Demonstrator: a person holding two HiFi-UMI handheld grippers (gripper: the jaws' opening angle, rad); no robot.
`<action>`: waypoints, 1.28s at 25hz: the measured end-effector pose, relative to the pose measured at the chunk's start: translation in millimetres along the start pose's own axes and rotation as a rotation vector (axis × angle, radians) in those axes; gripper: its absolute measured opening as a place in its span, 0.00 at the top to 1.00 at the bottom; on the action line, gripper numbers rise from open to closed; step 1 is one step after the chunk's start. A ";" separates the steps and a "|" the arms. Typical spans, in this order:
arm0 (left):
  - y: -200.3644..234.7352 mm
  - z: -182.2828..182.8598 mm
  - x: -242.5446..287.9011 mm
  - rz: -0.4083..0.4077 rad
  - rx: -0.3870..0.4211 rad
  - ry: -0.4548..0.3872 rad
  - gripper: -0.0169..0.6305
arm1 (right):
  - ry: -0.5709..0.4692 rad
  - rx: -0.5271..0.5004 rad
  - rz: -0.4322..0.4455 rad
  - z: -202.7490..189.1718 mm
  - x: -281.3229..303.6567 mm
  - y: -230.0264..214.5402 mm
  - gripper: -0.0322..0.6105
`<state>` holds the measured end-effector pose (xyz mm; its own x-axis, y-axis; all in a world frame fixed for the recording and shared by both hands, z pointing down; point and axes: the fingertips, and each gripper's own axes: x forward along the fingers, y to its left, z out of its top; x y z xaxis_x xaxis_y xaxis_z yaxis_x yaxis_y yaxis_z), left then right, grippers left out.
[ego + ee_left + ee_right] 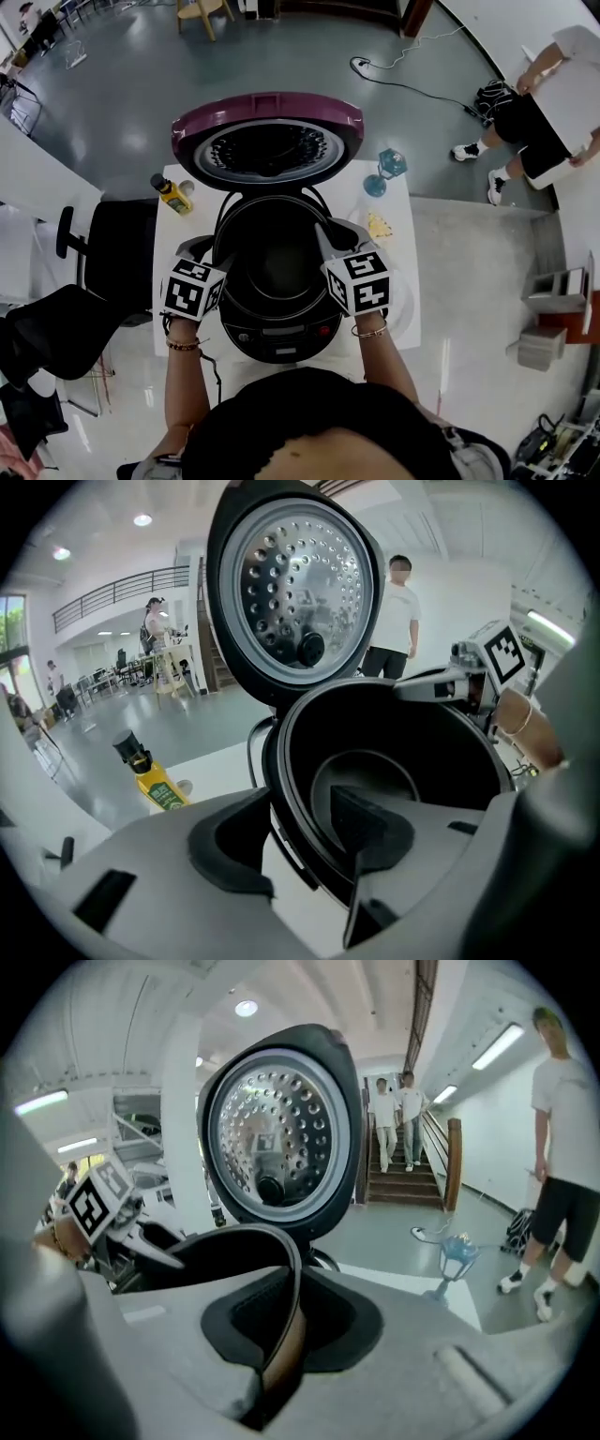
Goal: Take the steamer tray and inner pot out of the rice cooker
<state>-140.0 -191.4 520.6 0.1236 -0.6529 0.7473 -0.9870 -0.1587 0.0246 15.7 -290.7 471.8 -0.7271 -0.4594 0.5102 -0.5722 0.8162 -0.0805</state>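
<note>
clamps the inner pot [253, 1232] rim in the right gripper [287, 1327]; straddles it, jaws apart, with the left gripper [300, 832]; finds the yellow bottle [155, 787] label unreadable.

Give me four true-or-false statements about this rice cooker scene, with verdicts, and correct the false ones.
1. The lid of the rice cooker stands open. True.
2. The right gripper is clamped on the rim of the inner pot. True.
3. The left gripper is shut with nothing between its jaws. False: its jaws stand apart, one on each side of the pot's rim.
4. The yellow bottle stands to the cooker's right. False: it stands on the cooker's left.
</note>
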 end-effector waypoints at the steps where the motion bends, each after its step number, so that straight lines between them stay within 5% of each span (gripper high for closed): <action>1: -0.1 0.6 -0.7 0.013 0.024 0.012 0.68 | -0.010 0.028 0.013 1.8 -0.7 0.4 0.89; 9: -5.6 6.3 -9.3 0.000 0.093 0.003 0.73 | -0.059 0.160 0.113 10.8 -2.9 2.0 0.90; 15: -10.8 8.9 -17.7 -0.120 -0.048 -0.075 0.73 | -0.095 0.217 0.169 19.7 -10.1 3.7 0.90; 17: -13.3 10.0 -19.6 -0.148 -0.083 -0.082 0.80 | -0.109 0.245 0.190 21.9 -12.0 4.3 0.90; 22: -9.2 19.3 -30.5 -0.141 -0.229 -0.102 0.87 | -0.144 0.270 0.214 32.9 -21.3 6.2 0.90; 32: -6.1 39.7 -66.2 -0.055 -0.218 -0.194 0.91 | -0.238 0.247 0.227 61.9 -50.1 19.9 0.89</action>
<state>-138.1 -176.7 444.6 0.1737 -0.7803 0.6008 -0.9745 -0.0482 0.2192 17.2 -273.2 391.6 -0.8963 -0.3691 0.2457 -0.4397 0.8108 -0.3864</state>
